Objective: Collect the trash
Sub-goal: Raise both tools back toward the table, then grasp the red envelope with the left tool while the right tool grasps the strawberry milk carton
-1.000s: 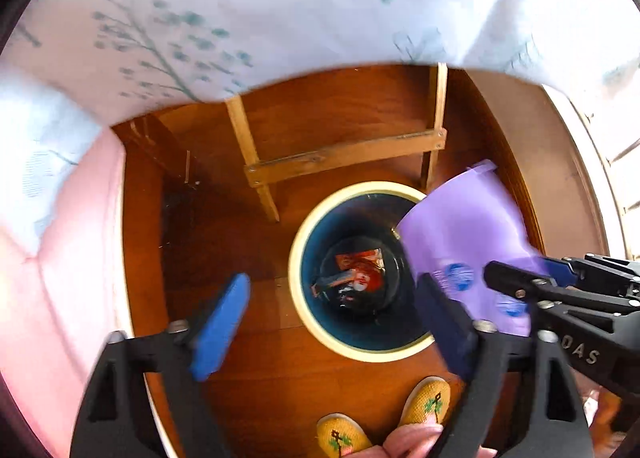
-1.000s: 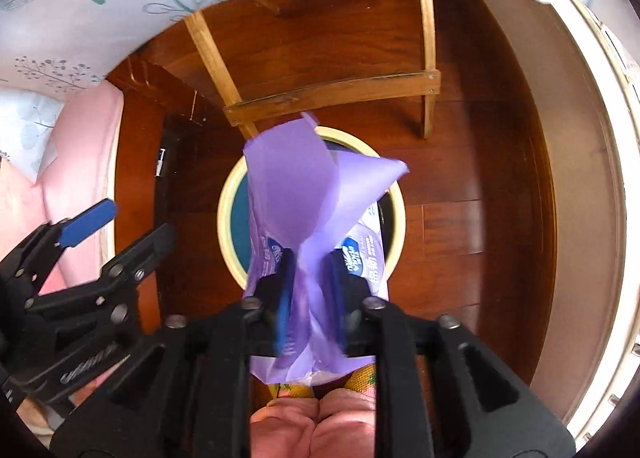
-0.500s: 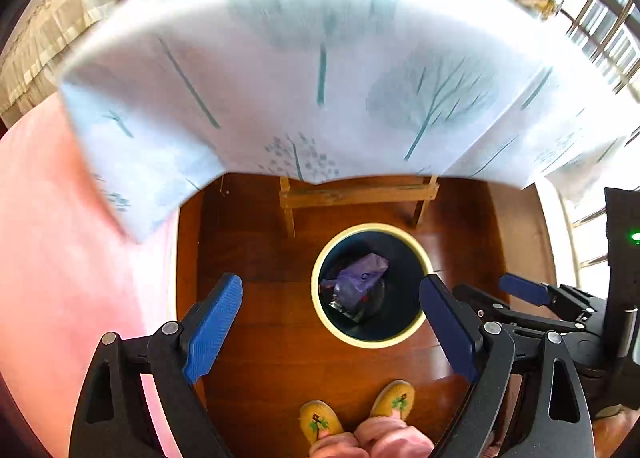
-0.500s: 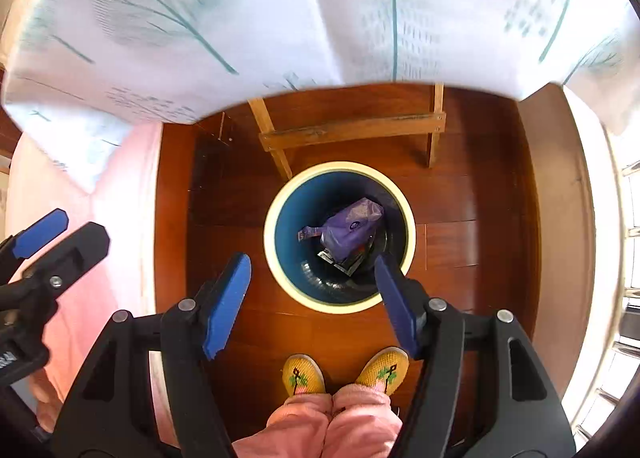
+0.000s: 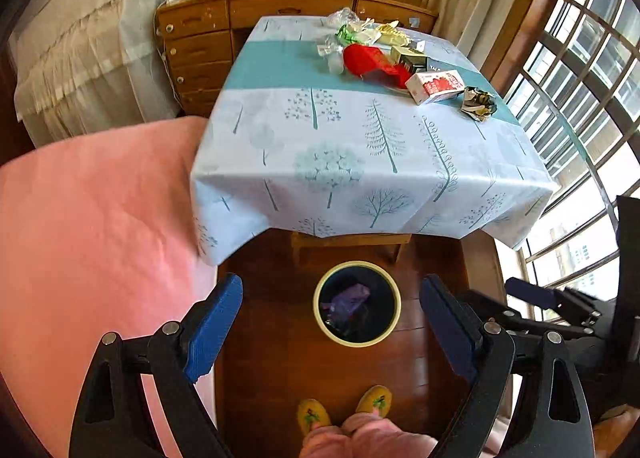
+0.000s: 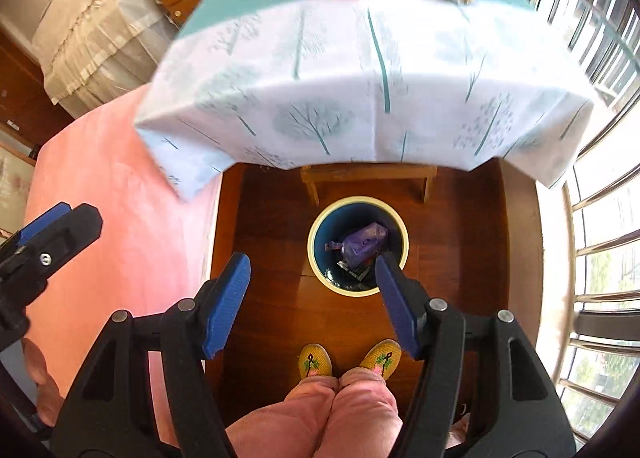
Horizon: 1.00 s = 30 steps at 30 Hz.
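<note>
Below, both grippers, left [image 5: 332,332] and right [image 6: 312,304], stood spread and empty over the bin [image 6: 357,244]; a black box [image 5: 437,67] read "TALC".

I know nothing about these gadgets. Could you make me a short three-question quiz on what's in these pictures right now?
1. True or false: the purple bag lies inside the bin.
2. What is between the right gripper fingers? A) a red box B) nothing C) the purple bag
3. Fill in: the leftover trash sits on the ____.

Key: 1 true. 2 B; its fingers have just been opening and stand apart, empty, as do those of the left gripper. 3 table.
</note>
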Each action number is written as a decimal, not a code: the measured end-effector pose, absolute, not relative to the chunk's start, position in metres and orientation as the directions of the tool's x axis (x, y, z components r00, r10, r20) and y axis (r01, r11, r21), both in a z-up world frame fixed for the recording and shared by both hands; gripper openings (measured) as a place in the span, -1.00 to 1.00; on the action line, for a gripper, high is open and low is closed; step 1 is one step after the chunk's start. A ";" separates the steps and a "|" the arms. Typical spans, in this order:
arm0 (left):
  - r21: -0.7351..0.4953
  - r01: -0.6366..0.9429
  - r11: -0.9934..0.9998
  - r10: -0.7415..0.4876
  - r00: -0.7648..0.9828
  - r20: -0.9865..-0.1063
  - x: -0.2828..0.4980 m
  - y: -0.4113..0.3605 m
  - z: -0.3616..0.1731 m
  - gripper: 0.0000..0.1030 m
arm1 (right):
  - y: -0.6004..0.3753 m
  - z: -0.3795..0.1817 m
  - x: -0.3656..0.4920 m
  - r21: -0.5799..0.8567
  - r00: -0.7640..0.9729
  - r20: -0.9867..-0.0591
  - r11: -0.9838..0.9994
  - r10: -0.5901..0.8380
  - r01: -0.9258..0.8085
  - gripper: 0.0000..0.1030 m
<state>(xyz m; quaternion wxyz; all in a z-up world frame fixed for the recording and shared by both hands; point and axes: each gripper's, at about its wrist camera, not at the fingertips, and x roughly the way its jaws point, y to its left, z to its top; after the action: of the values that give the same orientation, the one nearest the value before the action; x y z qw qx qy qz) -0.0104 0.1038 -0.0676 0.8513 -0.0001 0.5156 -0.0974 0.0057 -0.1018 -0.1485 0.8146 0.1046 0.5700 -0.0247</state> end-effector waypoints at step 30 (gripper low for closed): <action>-0.068 0.226 0.972 -0.190 0.580 -0.792 0.115 0.094 0.123 0.71 | -0.129 0.152 0.053 0.025 0.762 -0.621 0.967 -0.184 0.254 0.22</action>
<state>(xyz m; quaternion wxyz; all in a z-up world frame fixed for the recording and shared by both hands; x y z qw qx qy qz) 0.1154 0.0936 0.1226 0.8885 0.0200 0.4433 -0.1171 0.0532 -0.1295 0.1517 0.9371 0.0540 0.3246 -0.1168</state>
